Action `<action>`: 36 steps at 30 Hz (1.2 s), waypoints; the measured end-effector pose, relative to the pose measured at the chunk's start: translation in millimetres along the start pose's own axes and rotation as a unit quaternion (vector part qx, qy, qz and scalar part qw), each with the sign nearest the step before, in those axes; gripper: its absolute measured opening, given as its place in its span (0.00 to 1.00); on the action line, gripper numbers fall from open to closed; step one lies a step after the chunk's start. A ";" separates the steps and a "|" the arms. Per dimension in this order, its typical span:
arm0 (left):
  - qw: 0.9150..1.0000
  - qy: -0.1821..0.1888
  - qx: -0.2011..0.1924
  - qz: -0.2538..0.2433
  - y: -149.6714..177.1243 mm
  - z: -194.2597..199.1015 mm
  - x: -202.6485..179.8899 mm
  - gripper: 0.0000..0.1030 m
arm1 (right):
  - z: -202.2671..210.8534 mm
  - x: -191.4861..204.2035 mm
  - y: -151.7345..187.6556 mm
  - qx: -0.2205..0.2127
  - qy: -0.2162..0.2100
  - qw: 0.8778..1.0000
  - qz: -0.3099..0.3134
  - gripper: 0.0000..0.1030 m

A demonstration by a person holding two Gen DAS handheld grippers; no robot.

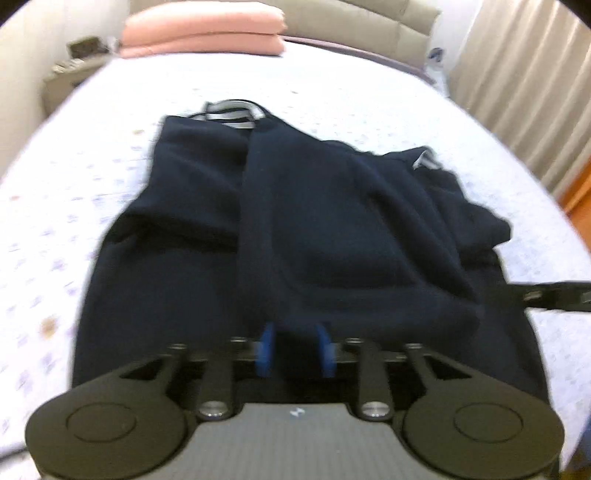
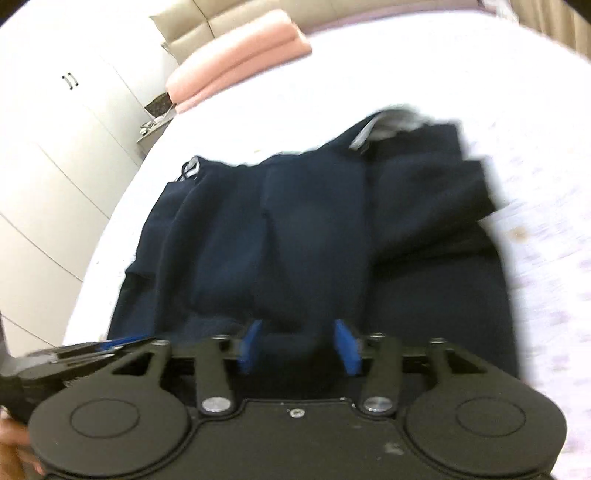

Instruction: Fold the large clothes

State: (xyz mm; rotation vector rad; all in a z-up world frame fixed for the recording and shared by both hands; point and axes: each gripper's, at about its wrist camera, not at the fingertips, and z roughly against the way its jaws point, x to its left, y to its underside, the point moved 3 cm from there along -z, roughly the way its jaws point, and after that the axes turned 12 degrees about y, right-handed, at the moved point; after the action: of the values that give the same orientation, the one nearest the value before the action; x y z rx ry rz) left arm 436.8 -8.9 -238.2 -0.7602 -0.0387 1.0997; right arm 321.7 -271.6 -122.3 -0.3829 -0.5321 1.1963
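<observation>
A dark navy garment (image 1: 295, 221) lies partly folded on the bed, its grey-lined collar (image 1: 229, 110) at the far end. My left gripper (image 1: 295, 347) hovers over the garment's near edge, its blue pads (image 1: 266, 349) apart with no cloth pinched. In the right wrist view the same garment (image 2: 314, 229) fills the middle. My right gripper (image 2: 298, 345) stands open over its near hem, and a bulge of cloth sits between the pads without being pressed. The right gripper (image 1: 546, 295) shows at the left view's right edge, and the left gripper (image 2: 92, 350) at the right view's left edge.
The bed's white patterned sheet (image 1: 110, 166) spreads around the garment. Two stacked pink pillows (image 1: 203, 33) lie at the headboard (image 1: 351, 22). A nightstand (image 1: 70, 70) stands at the far left, curtains (image 1: 517, 74) on the right, white wardrobe doors (image 2: 55, 166) beside the bed.
</observation>
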 end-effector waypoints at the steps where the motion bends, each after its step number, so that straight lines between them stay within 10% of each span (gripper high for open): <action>1: 1.000 -0.014 -0.003 0.002 7.5 8.4 -2.9 0.50 | 6.6 -12.6 7.0 0.005 0.008 1.000 0.004 0.69; 16: 0.997 -0.080 -0.018 0.005 109.4 91.5 28.0 0.51 | 37.1 -82.1 115.0 0.027 0.053 0.998 -0.030 0.69; 24: 0.988 -0.112 -0.102 0.013 158.0 137.4 49.5 0.51 | 46.7 -81.6 157.6 -0.035 0.045 0.997 -0.052 0.74; 28: 0.983 -0.162 -0.085 0.014 192.4 157.3 48.2 0.51 | 75.4 -84.7 173.2 -0.073 0.048 0.995 -0.044 0.82; 36: 0.980 -0.137 -0.089 0.114 247.1 207.8 51.7 0.60 | 94.5 -110.9 203.5 0.002 0.041 0.993 -0.108 0.82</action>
State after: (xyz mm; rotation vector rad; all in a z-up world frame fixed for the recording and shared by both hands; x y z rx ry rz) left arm 186.6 201.5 -240.4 -0.7809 -0.2918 1.4295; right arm 80.4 -309.8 -177.0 -0.3593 -0.4877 0.9690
